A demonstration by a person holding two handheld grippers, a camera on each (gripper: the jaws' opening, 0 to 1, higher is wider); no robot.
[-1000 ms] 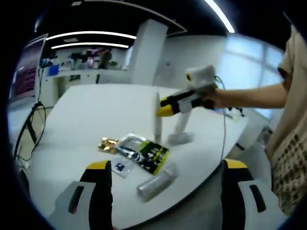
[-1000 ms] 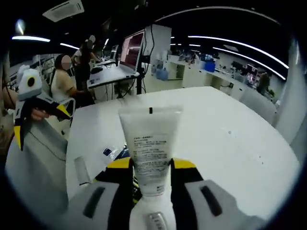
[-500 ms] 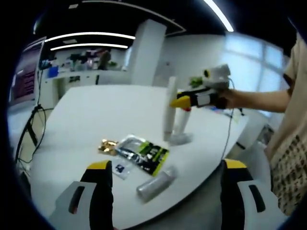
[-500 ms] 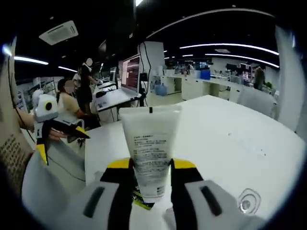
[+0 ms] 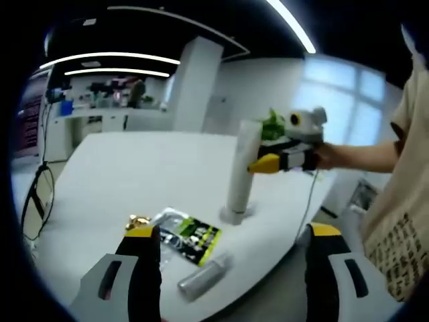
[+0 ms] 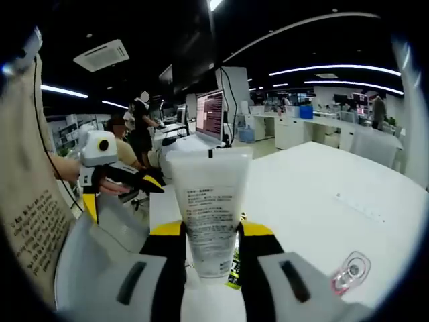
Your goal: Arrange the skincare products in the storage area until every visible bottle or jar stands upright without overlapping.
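Note:
My right gripper [image 6: 211,231] is shut on a white tube [image 6: 210,208] with small print, held upright between its yellow-tipped jaws. In the left gripper view the same tube [image 5: 240,164] stands tall over the white table [image 5: 134,161]. The right gripper [image 5: 268,162] clamps the tube from the right, and a round cap [image 5: 234,216] sits at the tube's foot. A silver tube [image 5: 201,278] lies flat near the table's front edge. My left gripper [image 5: 231,268] is open above that edge with nothing between its jaws; it also appears at the left [image 6: 110,173] in the right gripper view.
A green and black sachet [image 5: 191,238] and a small gold item [image 5: 137,221] lie beside the silver tube. A pink-rimmed round thing [image 6: 350,272] rests on the table. A person's sleeve [image 5: 402,201] is at the right. Desks, a monitor [image 6: 211,114] and people stand beyond.
The right gripper has carried the white tube to the right and turned it. The right gripper view has swung, bringing the pink-rimmed round thing into sight. My left gripper stays open.

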